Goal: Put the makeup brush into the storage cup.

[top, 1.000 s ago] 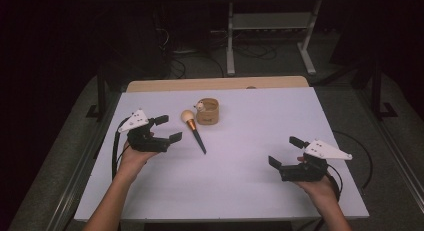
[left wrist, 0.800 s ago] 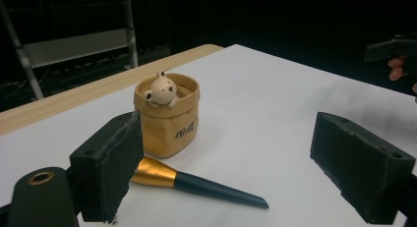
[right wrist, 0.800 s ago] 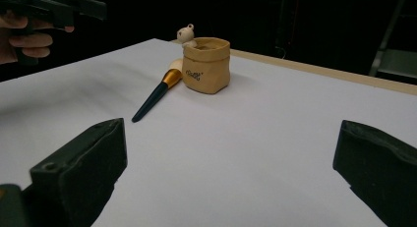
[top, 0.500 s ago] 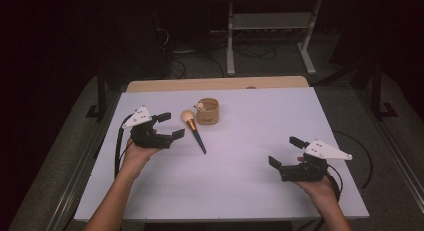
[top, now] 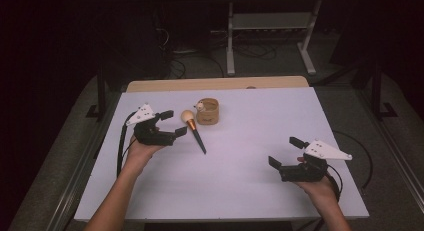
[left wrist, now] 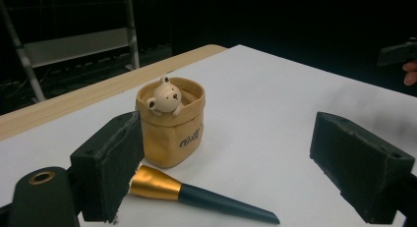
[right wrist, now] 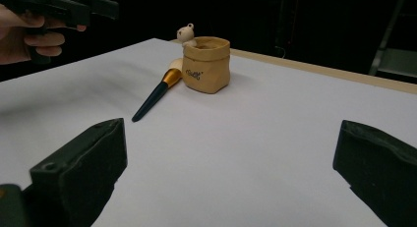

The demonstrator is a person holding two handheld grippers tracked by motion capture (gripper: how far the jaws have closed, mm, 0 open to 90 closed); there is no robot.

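A dark room surrounds a white table (top: pixel 250 191) whose far edge shows a strip of bare wood; beyond it, in the upper middle of the high view, stands a pale metal rack (top: pixel 270 21) with cables on the floor around it. The white surface runs from the upper left to the lower right of that view, and most of it lies bare, above all the broad centre and the whole upper right.

In the upper middle of the tabletop sits a small tan pouch (top: pixel 207 112), upright and open at the top, with a little bear figure (left wrist: pixel 164 96) peeking over its rim. Just beside it, toward the left, lies a makeup brush (top: pixel 194 131) with a pale round head, a gold collar and a dark handle; the handle slants down toward the middle of the frame, and the head lies close to the pouch, though contact cannot be made out.

The left gripper (top: pixel 172 124) is at the left of the high view, near the table's left edge, with its jaws spread wide and holding nothing. In the left gripper view the brush collar lies close by one jaw and the pouch stands between the two jaws, farther off.

The right gripper (top: pixel 283 152) is at the lower right of the high view, near the front and right edges, well apart from the brush and pouch. Its jaws too stand wide apart and empty, with open white surface between them and the pouch.
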